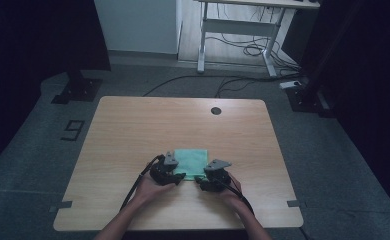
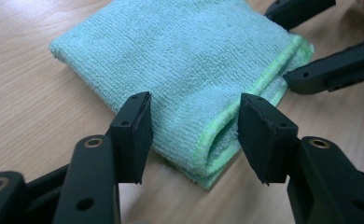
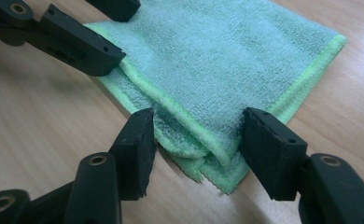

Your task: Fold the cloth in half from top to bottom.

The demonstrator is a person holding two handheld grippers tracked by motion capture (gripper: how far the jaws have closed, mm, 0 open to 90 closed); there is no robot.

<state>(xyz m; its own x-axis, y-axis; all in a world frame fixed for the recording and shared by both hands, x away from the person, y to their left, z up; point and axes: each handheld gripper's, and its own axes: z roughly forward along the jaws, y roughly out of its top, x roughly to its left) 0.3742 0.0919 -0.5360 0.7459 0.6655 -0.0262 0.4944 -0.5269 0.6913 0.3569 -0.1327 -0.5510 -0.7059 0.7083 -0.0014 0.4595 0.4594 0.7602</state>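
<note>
Green cloth (image 1: 191,161) lies folded on the worktop (image 1: 133,130); our left gripper (image 2: 192,133) and right gripper (image 3: 196,140) stand spread, each astride a near corner. We should pinch all layers before lifting.

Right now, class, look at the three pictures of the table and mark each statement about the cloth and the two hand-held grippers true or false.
1. The cloth is green and folded. True.
2. The left hand-held gripper is clamped shut on the cloth. False: its jaws stand open, with a corner of the cloth between them.
3. The right hand-held gripper has open jaws around a corner of the cloth. True.
4. The cloth hangs in the air. False: it lies flat on the wooden table.
5. A bowl sits on the cloth. False: nothing sits on it.
</note>
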